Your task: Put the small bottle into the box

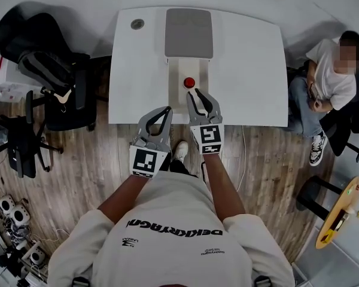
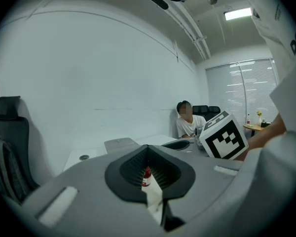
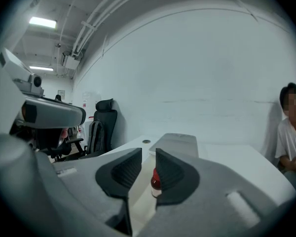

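Small bottle [image 1: 189, 82], red cap, clear body, upright on the cream floor of the open box [image 1: 177, 100], near that floor's middle; the box sits at the middle of the white table [image 1: 251, 70], its long side running near to far, with its grey lid [image 1: 189, 33] lying flat at the far end. Right gripper [image 1: 197, 92]: just near of the bottle, tips over the box floor, tongs spread by a narrow gap with nothing pinched; in the right gripper view [image 3: 148, 152] the bottle [image 3: 156, 180] stands just beyond the right-hand tong, partly hidden by it, not between the pads. Left gripper [image 1: 167, 109]: left of and slightly nearer than the right one, at the near table edge, tongs pressed together at the tips and holding nothing; in the left gripper view [image 2: 148, 147] the bottle [image 2: 146, 177] shows far off through the loop of the pads. Marker cube [image 2: 224, 136] of the right gripper, to the right in that view. Round cable grommet [image 1: 137, 24], far left of the table. Black office chairs [image 1: 48, 58], left of the table on the wood floor [image 1: 78, 160]. Seated person [image 1: 332, 76] in a white shirt, right of the table. Yellow round side table [image 1: 341, 211], near right
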The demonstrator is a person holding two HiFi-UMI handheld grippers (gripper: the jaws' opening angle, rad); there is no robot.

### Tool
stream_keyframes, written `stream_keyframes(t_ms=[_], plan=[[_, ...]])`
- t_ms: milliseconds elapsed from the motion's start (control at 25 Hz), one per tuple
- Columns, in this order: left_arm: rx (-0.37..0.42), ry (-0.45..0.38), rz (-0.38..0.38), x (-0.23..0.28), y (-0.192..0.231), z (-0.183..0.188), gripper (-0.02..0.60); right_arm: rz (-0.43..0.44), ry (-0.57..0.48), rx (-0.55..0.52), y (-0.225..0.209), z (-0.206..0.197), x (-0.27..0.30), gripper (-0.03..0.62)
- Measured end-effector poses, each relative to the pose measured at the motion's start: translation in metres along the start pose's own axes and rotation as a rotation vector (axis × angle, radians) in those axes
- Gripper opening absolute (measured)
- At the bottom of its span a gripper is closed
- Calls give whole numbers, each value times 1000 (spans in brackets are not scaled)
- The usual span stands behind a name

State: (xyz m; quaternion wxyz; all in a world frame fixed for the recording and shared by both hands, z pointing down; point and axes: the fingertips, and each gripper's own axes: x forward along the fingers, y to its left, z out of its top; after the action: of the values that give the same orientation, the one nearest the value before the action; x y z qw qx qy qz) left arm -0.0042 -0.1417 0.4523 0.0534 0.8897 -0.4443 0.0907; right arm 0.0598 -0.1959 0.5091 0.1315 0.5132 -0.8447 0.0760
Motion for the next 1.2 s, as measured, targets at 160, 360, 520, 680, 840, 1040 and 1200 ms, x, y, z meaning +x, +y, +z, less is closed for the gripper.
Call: stream_keyframes(t_ms=[160, 360, 520, 680, 840, 1040, 1200], plan=[[7, -8, -3, -1, -6, 5, 6, -1, -13, -8, 0, 6, -9, 57], [14, -17, -4, -4, -13, 11, 6, -3, -25, -5, 1, 11, -23, 49], [23, -20, -4, -7, -12, 13, 6, 6, -39, -1, 8, 18, -32, 18], [41, -27, 3, -9, -11, 18, 6, 25, -61, -9, 16, 28, -42, -8], [48, -34, 3, -12, -15, 23, 6, 34, -99, -18, 20, 40, -52, -8], [58, -40, -8, -16, -17, 25, 6, 37, -109, -18, 24, 44, -63, -9], [56, -40, -18, -21, -19, 23, 6, 68, -117, -35, 33, 50, -71, -6]])
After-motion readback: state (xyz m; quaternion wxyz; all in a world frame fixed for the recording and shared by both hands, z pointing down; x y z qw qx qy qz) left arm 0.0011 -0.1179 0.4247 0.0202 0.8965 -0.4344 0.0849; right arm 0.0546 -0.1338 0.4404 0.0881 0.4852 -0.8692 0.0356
